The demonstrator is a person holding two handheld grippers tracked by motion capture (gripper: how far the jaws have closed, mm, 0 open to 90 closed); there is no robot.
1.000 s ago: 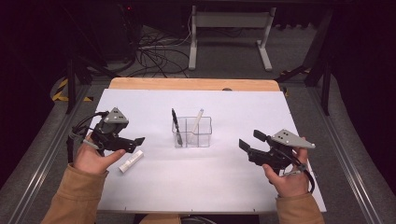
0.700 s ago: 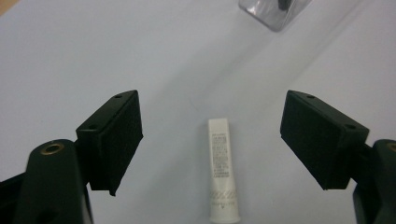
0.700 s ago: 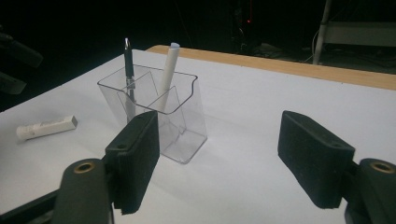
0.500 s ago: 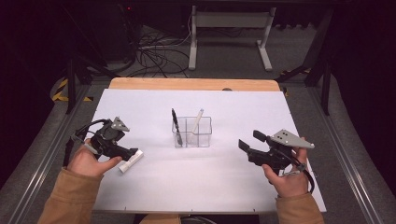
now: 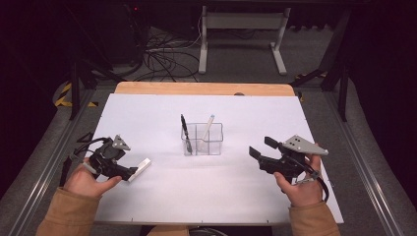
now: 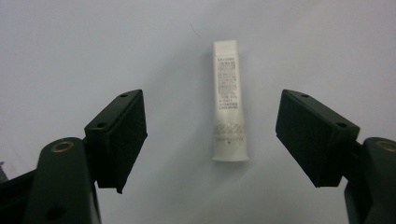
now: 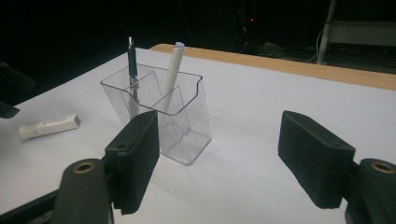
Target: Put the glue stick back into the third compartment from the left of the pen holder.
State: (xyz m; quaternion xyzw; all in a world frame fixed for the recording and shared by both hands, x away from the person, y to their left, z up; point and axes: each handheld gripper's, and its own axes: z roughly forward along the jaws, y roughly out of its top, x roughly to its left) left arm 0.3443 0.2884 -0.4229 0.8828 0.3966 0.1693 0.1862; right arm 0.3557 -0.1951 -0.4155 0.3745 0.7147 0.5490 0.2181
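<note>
The left gripper (image 6: 212, 135) is looking straight down its two black jaws, which are rising from the bottom corners and have just been closing — a wide gap is still showing between them. A small white tube (image 6: 229, 100) is lying flat on the pale worktop (image 6: 70, 46) in that gap, nearer the right-hand jaw than the left-hand one, touching neither. It is running lengthwise away from the jaws — its wider rounded end sitting level with the pads, its squared end pointing beyond them, fine print running along its side.

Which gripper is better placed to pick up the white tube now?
Left. The left gripper has its open jaws on both sides of the white tube, without touching it. The right gripper is beyond the clear organizer.
</note>
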